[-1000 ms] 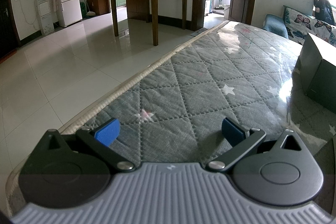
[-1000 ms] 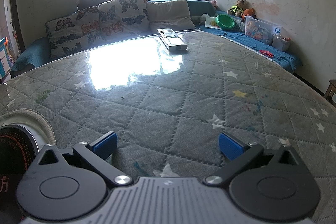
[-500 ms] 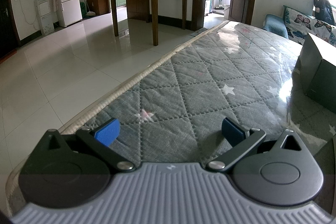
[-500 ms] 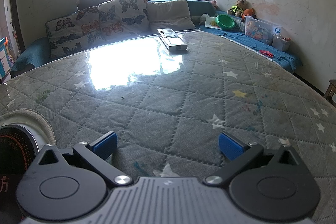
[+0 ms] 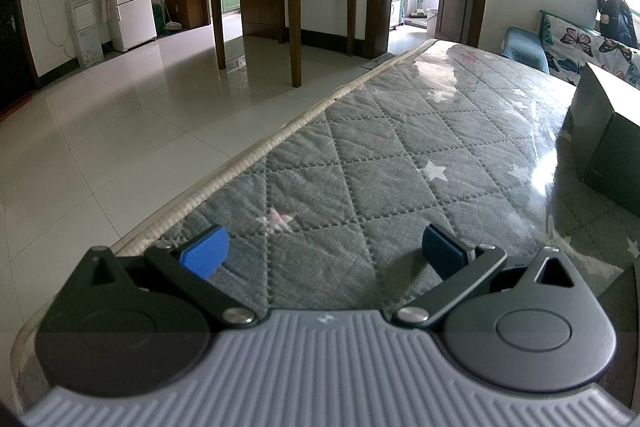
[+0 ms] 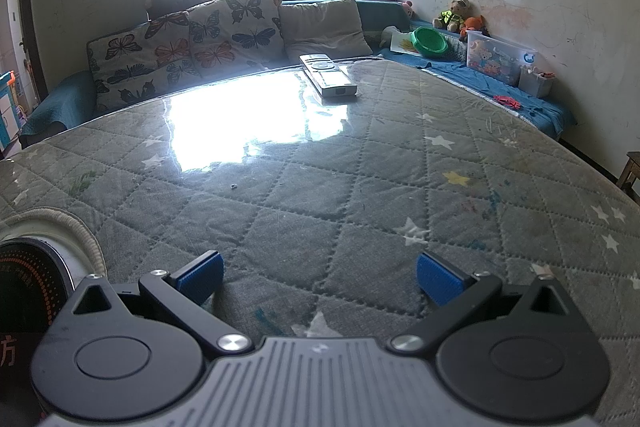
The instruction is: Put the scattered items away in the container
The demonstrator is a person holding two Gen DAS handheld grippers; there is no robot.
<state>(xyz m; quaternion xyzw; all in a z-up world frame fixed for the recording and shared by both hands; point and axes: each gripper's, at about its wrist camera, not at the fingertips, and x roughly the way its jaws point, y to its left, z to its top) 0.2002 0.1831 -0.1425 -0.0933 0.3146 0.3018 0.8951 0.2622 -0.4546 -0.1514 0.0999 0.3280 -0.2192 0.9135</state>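
Observation:
My left gripper (image 5: 322, 251) rests low over the grey quilted table cover (image 5: 400, 163), open, nothing between its blue pads. A dark box (image 5: 608, 143) stands at the right edge of the left wrist view, well ahead and right of it. My right gripper (image 6: 318, 279) is also open and empty above the same cover (image 6: 340, 179). Far ahead of it lie two remote controls (image 6: 328, 75) side by side near the table's far edge. A round white-rimmed object with a dark face (image 6: 32, 267) sits at the lower left of the right wrist view, close to the left finger.
The table's left edge (image 5: 256, 155) drops to a tiled floor with a wooden table (image 5: 288, 3) and a fridge (image 5: 130, 11) beyond. Behind the far edge runs a sofa with butterfly cushions (image 6: 192, 43), a green bowl (image 6: 430, 41) and a toy box (image 6: 496, 55).

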